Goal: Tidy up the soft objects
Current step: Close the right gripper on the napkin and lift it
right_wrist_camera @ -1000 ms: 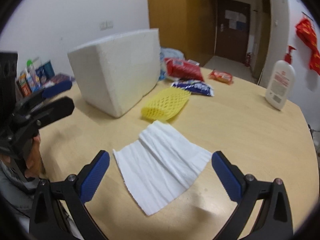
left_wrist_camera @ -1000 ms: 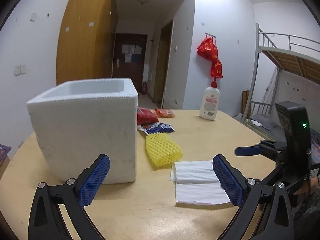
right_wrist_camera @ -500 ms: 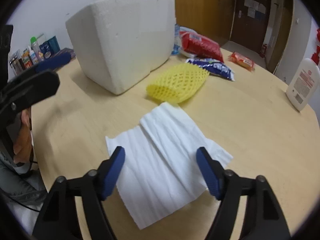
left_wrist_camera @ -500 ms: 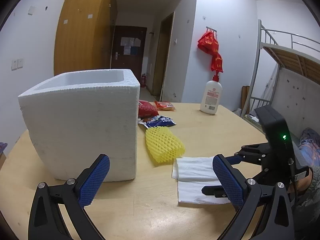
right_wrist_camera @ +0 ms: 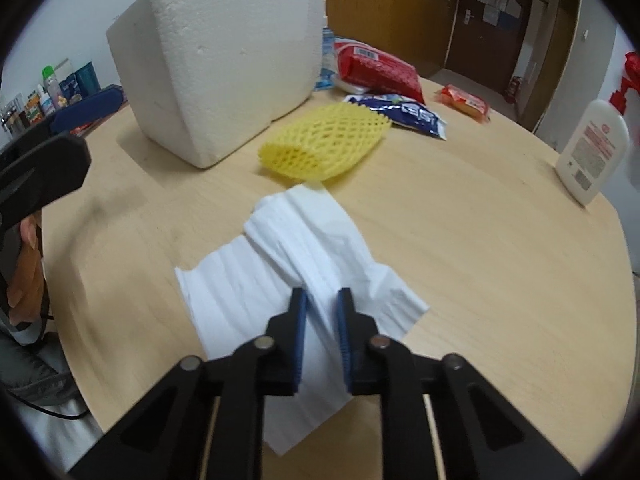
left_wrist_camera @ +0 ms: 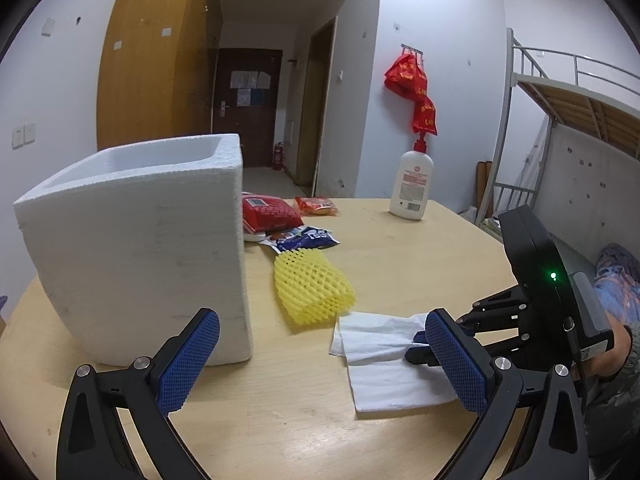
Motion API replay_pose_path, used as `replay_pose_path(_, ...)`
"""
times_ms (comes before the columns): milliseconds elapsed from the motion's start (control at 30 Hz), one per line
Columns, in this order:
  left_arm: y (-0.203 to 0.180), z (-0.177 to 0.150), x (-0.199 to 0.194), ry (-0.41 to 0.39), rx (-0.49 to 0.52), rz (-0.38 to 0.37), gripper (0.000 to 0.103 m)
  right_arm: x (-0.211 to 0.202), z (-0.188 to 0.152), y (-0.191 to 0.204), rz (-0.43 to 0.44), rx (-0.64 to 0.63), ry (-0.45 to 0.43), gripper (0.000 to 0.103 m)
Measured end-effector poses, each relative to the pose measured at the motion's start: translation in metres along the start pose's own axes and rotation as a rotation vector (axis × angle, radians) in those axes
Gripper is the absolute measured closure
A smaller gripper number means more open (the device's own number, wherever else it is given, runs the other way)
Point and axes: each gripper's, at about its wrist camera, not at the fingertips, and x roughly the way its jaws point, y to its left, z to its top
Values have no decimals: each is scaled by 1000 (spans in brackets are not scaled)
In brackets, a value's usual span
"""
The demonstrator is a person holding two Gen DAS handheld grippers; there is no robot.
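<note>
A white paper tissue point(right_wrist_camera: 304, 248) lies on the wooden table, bunched into a ridge in the middle; it also shows in the left wrist view point(left_wrist_camera: 384, 356). My right gripper point(right_wrist_camera: 322, 304) is shut on that ridge and pinches it between its blue pads; it also shows in the left wrist view point(left_wrist_camera: 418, 346). A yellow foam net point(right_wrist_camera: 324, 142) lies just beyond the tissue. A white foam box point(left_wrist_camera: 136, 236) stands at the left, open on top. My left gripper point(left_wrist_camera: 320, 360) is open and empty, low over the table in front of the box.
Red point(left_wrist_camera: 268, 212), orange point(left_wrist_camera: 316, 205) and blue point(left_wrist_camera: 308, 238) snack packets lie behind the net. A white lotion bottle point(left_wrist_camera: 412, 184) stands at the far table edge. The table point(right_wrist_camera: 480, 240) is round, with its edge near on the right.
My right gripper has moved down onto the tissue and closed from wide open, bunching the tissue up between its pads. My left gripper has stayed open and shifted slightly.
</note>
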Motion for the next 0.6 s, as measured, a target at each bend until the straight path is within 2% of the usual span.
replay_pose_path(133,-2,1,0,0,-3,-7,0,-3,-4,0,-21,16,1,96)
replay_pose_path(400,-12,-1,-1,1,14,-30,0,-27,-15,-22,4,173,-84,96)
replay_pose_path(600,-22,3,2,-2,16,-40,0,-47,-17,-25,9,218,-143,96)
